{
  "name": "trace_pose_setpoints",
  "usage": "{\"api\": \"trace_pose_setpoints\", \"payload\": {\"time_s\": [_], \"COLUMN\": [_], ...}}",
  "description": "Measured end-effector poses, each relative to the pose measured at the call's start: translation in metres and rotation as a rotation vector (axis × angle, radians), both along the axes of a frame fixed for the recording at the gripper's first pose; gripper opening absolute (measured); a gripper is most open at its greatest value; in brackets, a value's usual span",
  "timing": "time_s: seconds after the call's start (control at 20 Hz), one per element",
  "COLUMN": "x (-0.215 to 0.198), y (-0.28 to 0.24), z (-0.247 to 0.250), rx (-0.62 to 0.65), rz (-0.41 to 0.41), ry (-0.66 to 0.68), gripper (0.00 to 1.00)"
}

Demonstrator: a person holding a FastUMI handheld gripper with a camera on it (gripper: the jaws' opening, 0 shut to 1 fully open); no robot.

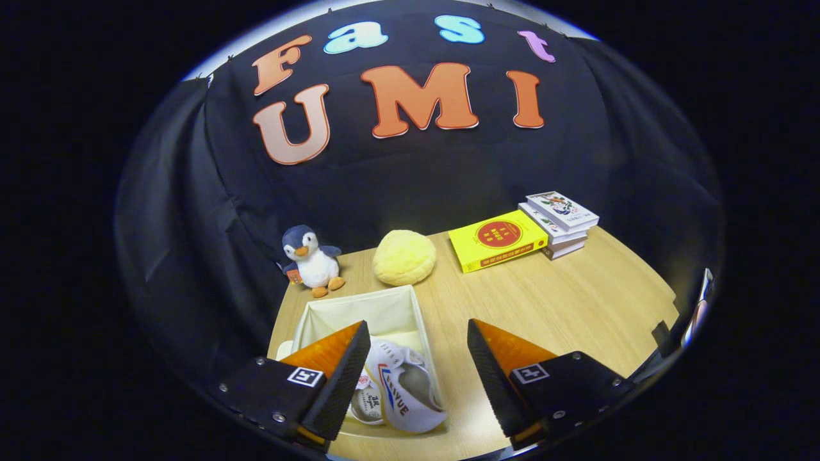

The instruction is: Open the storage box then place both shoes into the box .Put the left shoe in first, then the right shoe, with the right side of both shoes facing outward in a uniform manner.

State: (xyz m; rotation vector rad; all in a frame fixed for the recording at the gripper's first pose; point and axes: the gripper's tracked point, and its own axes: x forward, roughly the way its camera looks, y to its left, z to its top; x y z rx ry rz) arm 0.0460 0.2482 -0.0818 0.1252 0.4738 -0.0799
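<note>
Down at the bottom of the frame we see our gripper [418, 368] with its fingers spread wide and nothing between them that they press on; we judge it empty, hanging above the near end of the storage box [419, 306]. That box, a pale fabric bin with its top open, sits lower centre-left on the wooden table [576, 301], its near part hidden behind the left finger. Inside it, at the near end, lie the two white shoes [400, 390], side by side on edge, with the striped side of the one toward the middle of the frame turned to us; the other is mostly tucked behind the left finger, so we cannot tell which way it faces. With both shoes in the box and the fingers apart, we take the placing to be done or nearly so. Beyond the box, toward the centre, rests a yellow round cushion [404, 257], and to its left a penguin plush [312, 259] stands against the cloth wall. At centre right lies a yellow book [498, 239] beside a small stack of books [559, 223], well apart from the box and out of our way.
</note>
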Motion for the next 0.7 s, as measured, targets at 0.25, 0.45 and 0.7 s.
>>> {"api": "trace_pose_setpoints", "payload": {"time_s": [0.25, 0.45, 0.7], "x": [-0.015, -0.027, -0.041], "y": [-0.048, -0.098, -0.169], "z": [0.048, 0.087, 0.123], "rx": [-0.009, -0.034, -0.097], "rz": [-0.019, -0.041, -0.052], "ry": [-0.077, -0.161, -0.246], "gripper": [0.98, 0.98, 0.98]}}
